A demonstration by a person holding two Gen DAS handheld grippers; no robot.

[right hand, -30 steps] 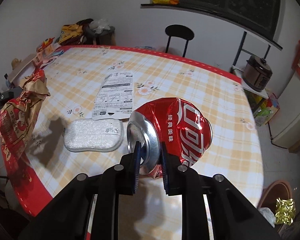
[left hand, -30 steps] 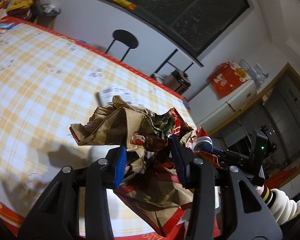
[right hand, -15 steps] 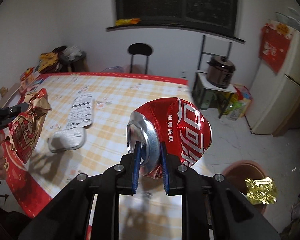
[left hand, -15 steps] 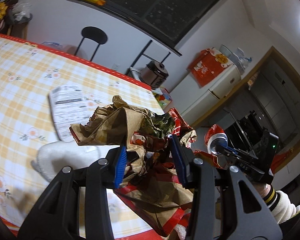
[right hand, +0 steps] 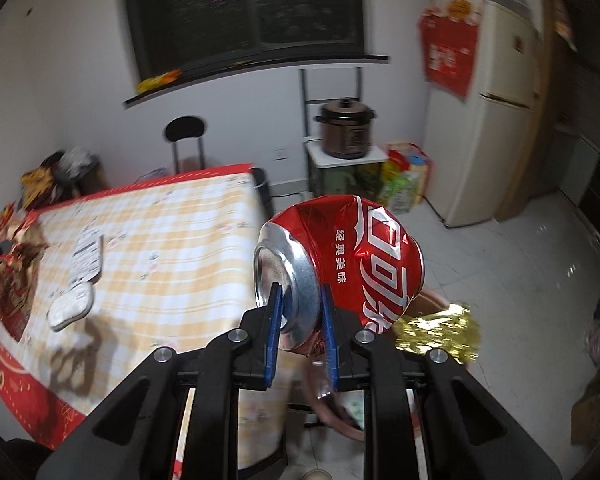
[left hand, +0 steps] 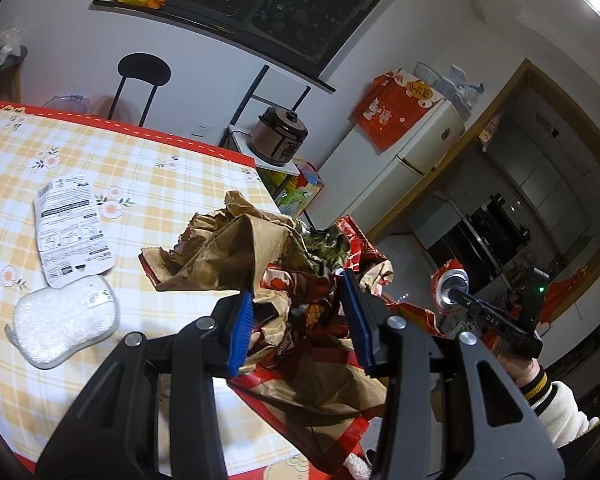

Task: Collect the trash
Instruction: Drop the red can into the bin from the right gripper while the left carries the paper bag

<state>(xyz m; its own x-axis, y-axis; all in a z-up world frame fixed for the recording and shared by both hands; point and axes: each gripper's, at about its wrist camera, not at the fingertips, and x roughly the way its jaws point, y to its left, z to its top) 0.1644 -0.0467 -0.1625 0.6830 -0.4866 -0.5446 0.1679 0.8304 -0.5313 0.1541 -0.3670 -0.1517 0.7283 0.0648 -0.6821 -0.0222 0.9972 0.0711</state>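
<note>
Trash in hand: a crushed red cola can (right hand: 340, 268), centre of the right wrist view, is clamped at its silver rim by the right tongs (right hand: 299, 320), jaws squeezed narrow on the metal.
Second load: a crumpled brown-and-red paper wrapper (left hand: 268, 264), centre of the left wrist view, is pinched in the left tongs (left hand: 298, 320), jaws part-way closed on the wad.
Why held so: both pieces are off the table (left hand: 148, 184) and carried over its edge, probably toward the reddish-brown bin (right hand: 432, 300) at lower right of the right view, where gold foil (right hand: 440, 332) already lies.
Not yet collected: a white printed card (left hand: 72, 228) and a white sponge pad (left hand: 66, 328) lie touching each other at the left of the left view.
Table: yellow-checked cloth with small flowers and a red border.
Room: dark window (right hand: 244, 12) at top, black stool (left hand: 144, 72) behind the table, brown cooker (right hand: 346, 128) on a small stand, cream fridge (right hand: 496, 120) at right, pale tiled floor (right hand: 500, 264).
Person: a cream sleeve (left hand: 556, 404) with a striped cuff shows at lower right of the left view.
</note>
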